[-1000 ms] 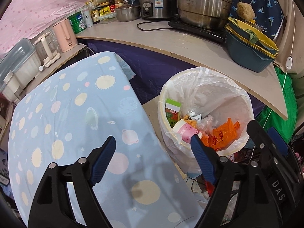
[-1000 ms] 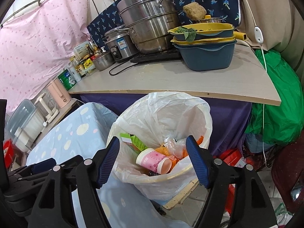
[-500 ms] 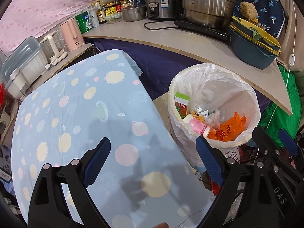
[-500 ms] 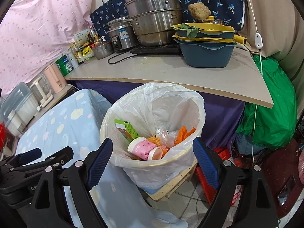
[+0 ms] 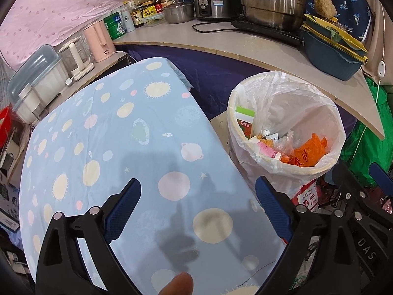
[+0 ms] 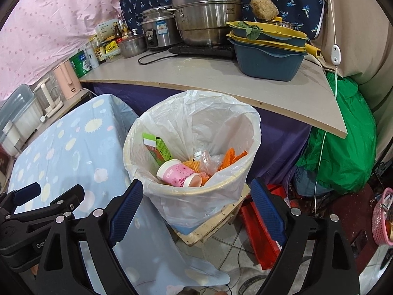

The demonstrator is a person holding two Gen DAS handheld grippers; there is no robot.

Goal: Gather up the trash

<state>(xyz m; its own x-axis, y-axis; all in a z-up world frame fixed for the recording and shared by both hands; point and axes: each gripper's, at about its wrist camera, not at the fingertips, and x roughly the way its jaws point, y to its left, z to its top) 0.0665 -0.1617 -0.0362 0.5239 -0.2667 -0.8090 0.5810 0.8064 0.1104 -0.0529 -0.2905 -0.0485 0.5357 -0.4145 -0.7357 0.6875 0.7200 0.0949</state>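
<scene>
A bin lined with a white bag stands beside the table. In it lie a pink paper cup, a green carton and orange wrappers. My left gripper hovers over the blue spotted tablecloth, left of the bin; its jaws are still opening, with nothing between them. My right gripper stands wide open and empty, on the near side of the bin. The left gripper's body also shows in the right wrist view.
A wooden counter behind the bin carries steel pots, a rice cooker, stacked blue and yellow basins and bottles. A green bag and red crate sit right of the bin. A fingertip shows at the bottom.
Both grippers' jaws have spread wider. The left gripper has drifted away from the bin over the tablecloth. The right gripper has tilted and rolled a little, so the bin sits farther off.
</scene>
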